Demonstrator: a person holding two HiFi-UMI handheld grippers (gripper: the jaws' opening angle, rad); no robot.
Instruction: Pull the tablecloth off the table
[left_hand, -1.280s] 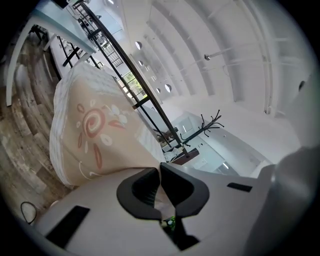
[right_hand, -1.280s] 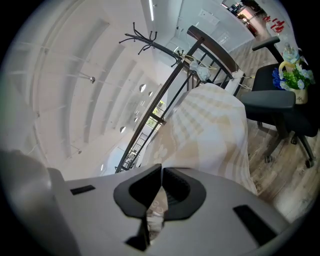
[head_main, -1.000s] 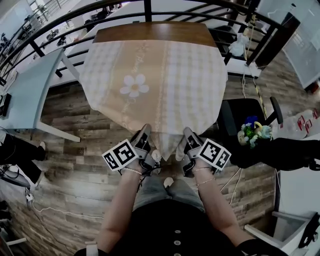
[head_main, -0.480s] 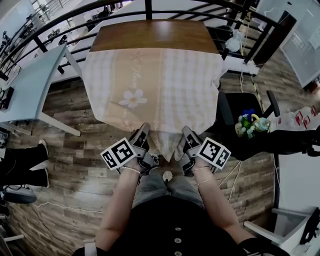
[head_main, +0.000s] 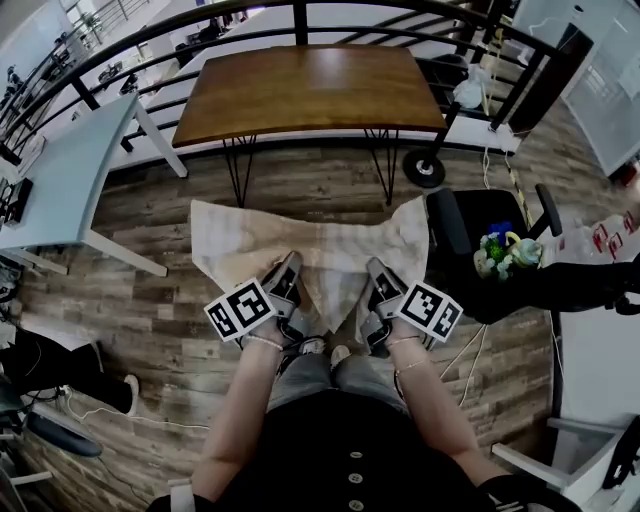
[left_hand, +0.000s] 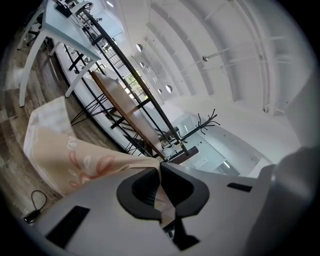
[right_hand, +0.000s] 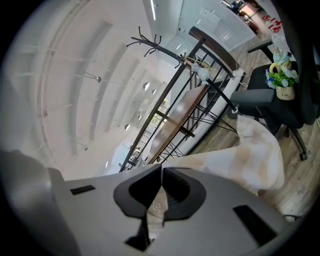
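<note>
The beige checked fabric tablecloth (head_main: 330, 245) with its flower print is off the brown rectangular wooden table (head_main: 310, 85), sagging crumpled onto the grey-brown plank floor (head_main: 150, 310) in front of the table's near edge. The left gripper (left_hand: 159, 180) and the right gripper (right_hand: 161, 185) each pinch its near hem tight between closed jaws.

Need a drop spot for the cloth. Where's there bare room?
The wooden table top is all bare. The floor is free between its legs and the tablecloth, and left of the cloth up to the grey table. Crowded on the right: chair with flowers right beside the cloth.
</note>
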